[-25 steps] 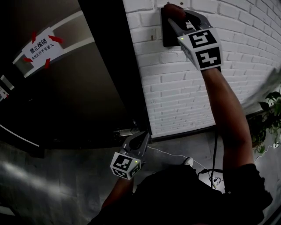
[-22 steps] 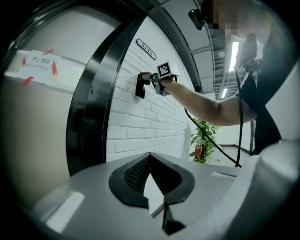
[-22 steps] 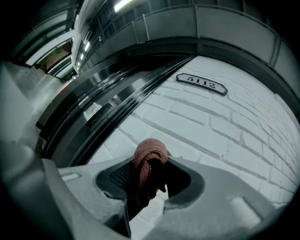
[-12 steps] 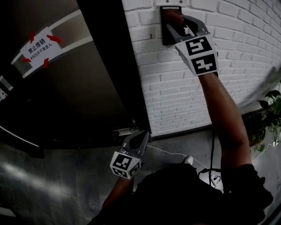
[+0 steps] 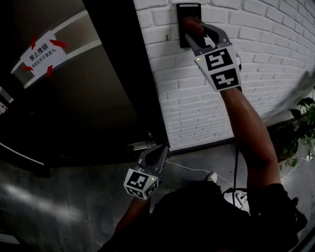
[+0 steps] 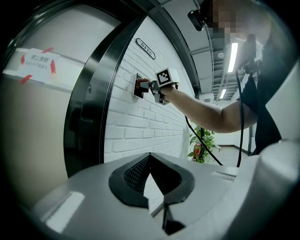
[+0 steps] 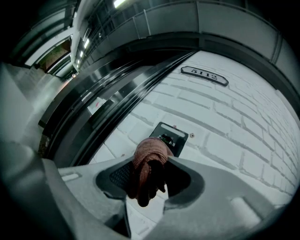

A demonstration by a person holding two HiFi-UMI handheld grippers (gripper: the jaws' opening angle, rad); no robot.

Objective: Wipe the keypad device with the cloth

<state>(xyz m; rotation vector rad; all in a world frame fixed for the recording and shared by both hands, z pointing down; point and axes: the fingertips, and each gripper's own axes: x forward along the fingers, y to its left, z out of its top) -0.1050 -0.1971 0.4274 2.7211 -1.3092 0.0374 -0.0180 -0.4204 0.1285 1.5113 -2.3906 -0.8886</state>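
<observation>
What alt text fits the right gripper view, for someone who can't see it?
The right gripper is shut on a reddish cloth, covering the lower part of a black keypad device on a white brick wall. Dark door frame at left.

- White sign point(image 5: 38, 51) on dark door, red arrows at corners: "禁止推销"; smaller second line illegible.
- Number plate point(image 7: 205, 76) on brick wall above keypad device point(image 7: 171, 137): apparently "5112".

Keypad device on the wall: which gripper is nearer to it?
Right. The right gripper, holding the cloth, is at the keypad device; the left gripper hangs far below it.
</observation>
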